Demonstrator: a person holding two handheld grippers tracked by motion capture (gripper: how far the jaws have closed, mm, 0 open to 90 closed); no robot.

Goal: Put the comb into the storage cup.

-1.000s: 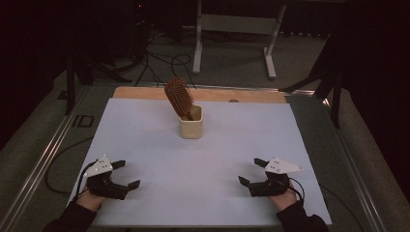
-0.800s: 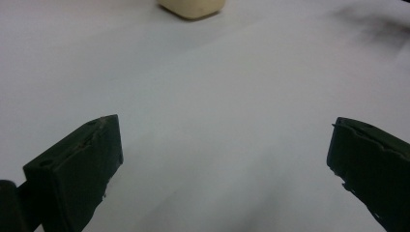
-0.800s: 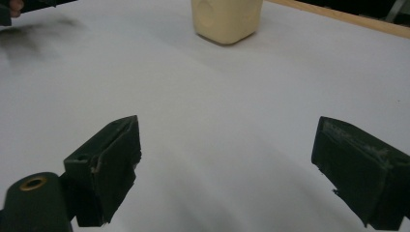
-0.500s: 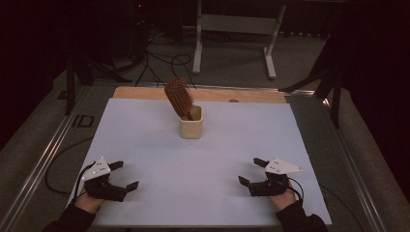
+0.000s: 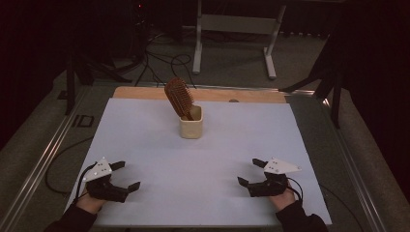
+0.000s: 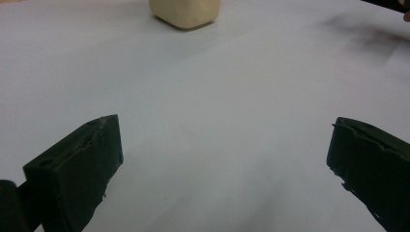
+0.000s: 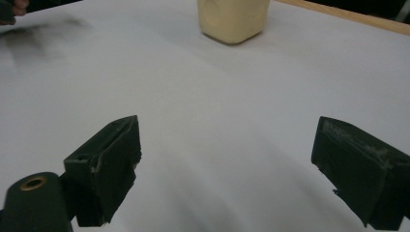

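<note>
A cream cup point(image 5: 191, 127) stands at the middle back of the white sheet, and a brown hairbrush point(image 5: 178, 96) stands in it, head up and leaning left. My left gripper point(image 5: 126, 175) rests near the front left corner, open, with nothing between its jaws. My right gripper point(image 5: 248, 171) rests near the front right, open as well. In the left gripper view the left gripper point(image 6: 225, 159) points across bare sheet toward the cup point(image 6: 186, 12). In the right gripper view the right gripper point(image 7: 225, 159) also faces the cup point(image 7: 233, 19) far ahead.
The white sheet point(image 5: 232, 140) covers the table, with a wooden strip point(image 5: 140, 92) along its back edge. Metal rails run down both sides. Cables and a stand's legs point(image 5: 232, 24) lie on the dark floor beyond.
The left gripper has edged slightly toward the near left. The right gripper, the cup and the hairbrush have not moved.
</note>
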